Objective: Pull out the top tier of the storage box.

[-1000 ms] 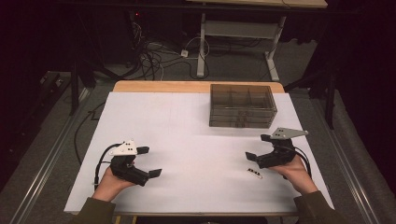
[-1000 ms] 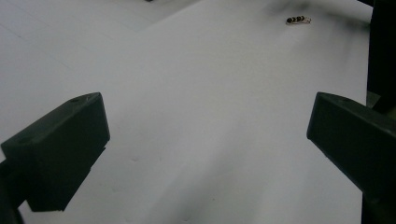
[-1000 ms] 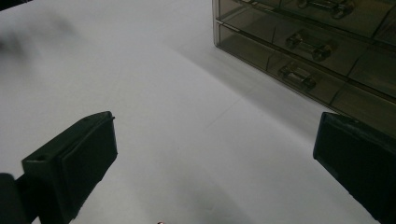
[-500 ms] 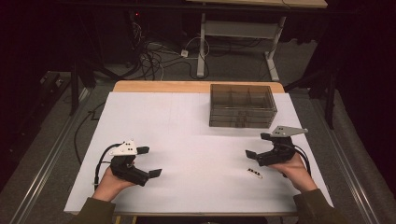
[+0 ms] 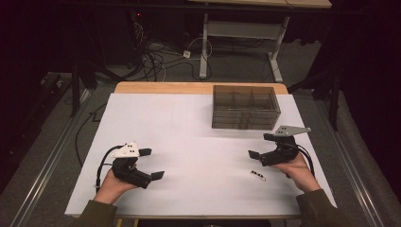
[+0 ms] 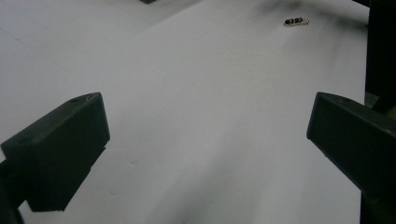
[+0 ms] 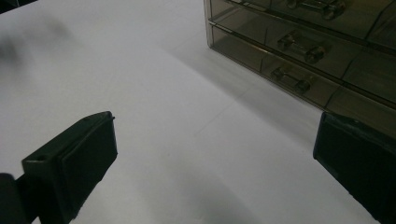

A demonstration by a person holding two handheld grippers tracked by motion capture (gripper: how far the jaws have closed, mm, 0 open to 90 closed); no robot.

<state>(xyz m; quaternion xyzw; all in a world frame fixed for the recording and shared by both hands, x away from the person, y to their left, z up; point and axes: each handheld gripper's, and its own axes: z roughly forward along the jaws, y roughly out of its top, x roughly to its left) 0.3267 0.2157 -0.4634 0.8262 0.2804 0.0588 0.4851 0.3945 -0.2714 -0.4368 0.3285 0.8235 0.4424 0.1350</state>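
Observation:
A small dark beaded piece [image 5: 257,175] lies on the white table [image 5: 189,123] near the front right; in the left gripper view it lies far off at the top as the beaded piece [image 6: 296,21]. My right gripper [image 5: 259,145] hovers just behind it, open, nothing between the jaws. My left gripper [image 5: 152,163] is held at the front left, open and empty, pointing right across the table. A smoky transparent drawer box [image 5: 245,106] stands at the back right. The right gripper [image 7: 215,154] faces the drawer box [image 7: 303,42], whose drawers hold small metal parts. The left gripper [image 6: 205,140] frames bare table.
Beyond the table's wooden far edge [image 5: 198,87] lie cables [image 5: 156,56] and a desk frame [image 5: 246,33] on the floor. A metal rail [image 5: 52,156] runs along the left side.
The right hand and its gripper have drifted slightly left and away from the front edge. The left gripper and the beaded piece have stayed put.

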